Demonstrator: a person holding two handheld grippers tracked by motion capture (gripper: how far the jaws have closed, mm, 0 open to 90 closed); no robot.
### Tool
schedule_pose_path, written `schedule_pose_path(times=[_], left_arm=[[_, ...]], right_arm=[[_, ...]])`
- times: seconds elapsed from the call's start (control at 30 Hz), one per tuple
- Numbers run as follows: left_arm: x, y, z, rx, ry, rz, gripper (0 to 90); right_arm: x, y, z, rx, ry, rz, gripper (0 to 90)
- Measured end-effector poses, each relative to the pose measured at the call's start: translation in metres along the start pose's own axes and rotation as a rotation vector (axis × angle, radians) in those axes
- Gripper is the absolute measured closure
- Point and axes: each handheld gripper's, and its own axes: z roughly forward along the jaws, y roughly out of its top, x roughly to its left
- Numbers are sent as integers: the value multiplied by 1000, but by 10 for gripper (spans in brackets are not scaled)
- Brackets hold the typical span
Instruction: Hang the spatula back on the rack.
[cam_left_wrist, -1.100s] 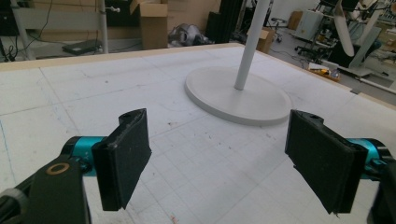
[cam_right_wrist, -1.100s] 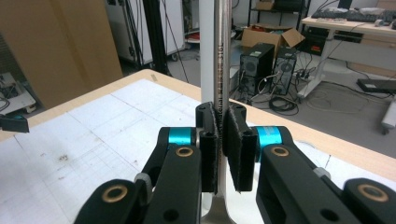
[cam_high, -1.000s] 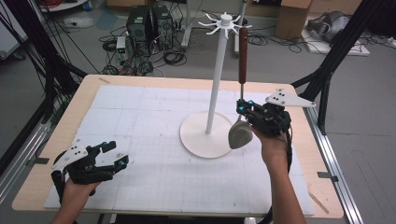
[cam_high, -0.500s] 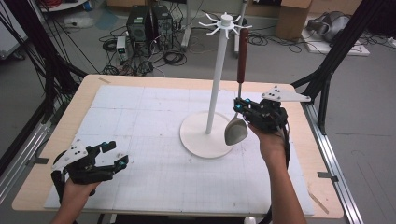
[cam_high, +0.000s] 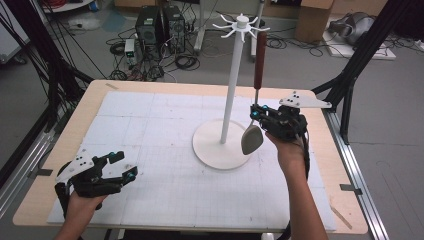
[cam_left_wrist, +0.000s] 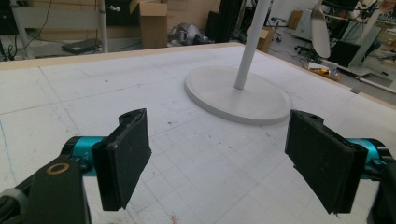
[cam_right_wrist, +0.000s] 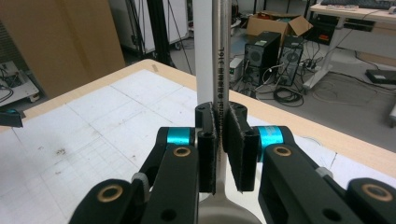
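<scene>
A spoon (cam_high: 251, 140) with a dark red-brown handle hangs upright beside the white hook stand (cam_high: 231, 85). Its handle top is close to the stand's hooks and its bowl is over the round base (cam_high: 212, 150). My right gripper (cam_high: 256, 114) is shut on the spoon's steel shank (cam_right_wrist: 221, 56), just above the bowl. My left gripper (cam_high: 127, 165) rests at the near left of the table, open with nothing between its pads (cam_left_wrist: 123, 158). In the left gripper view the stand's base (cam_left_wrist: 233, 93) lies ahead and the spoon bowl (cam_left_wrist: 319, 28) hangs at the upper right.
A white gridded mat (cam_high: 150, 130) covers the wooden table (cam_high: 85, 107). Computers, cables and cardboard boxes lie on the floor beyond the far edge. Black frame posts stand at both sides of the table.
The spoon's bowl has swung a little toward the stand's pole. Both hands have kept their place.
</scene>
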Motion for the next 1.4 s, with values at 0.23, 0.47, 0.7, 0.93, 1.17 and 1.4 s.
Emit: schedule_pose_path(times=[0.23,0.47,0.7,0.93,1.17,1.4], left_arm=[[0,0,0,2,0,2,222],[1,0,-1,-1,1,-3,222],[1,1,0,-4,4,-5,222],[0,1,0,-24,17,-11,222],[1,3,-1,-41,29,-7,221],[1,4,-3,-48,28,1,221]], right_arm=[[-2,-1,-6,-37,-27,31,604],[-2,-26,-29,-83,-73,32,408],[-3,-77,-63,-87,-134,49,239],[0,-116,-96,-93,-157,58,179],[6,-133,-107,-40,-191,8,175],[9,-148,-105,12,-187,28,176]])
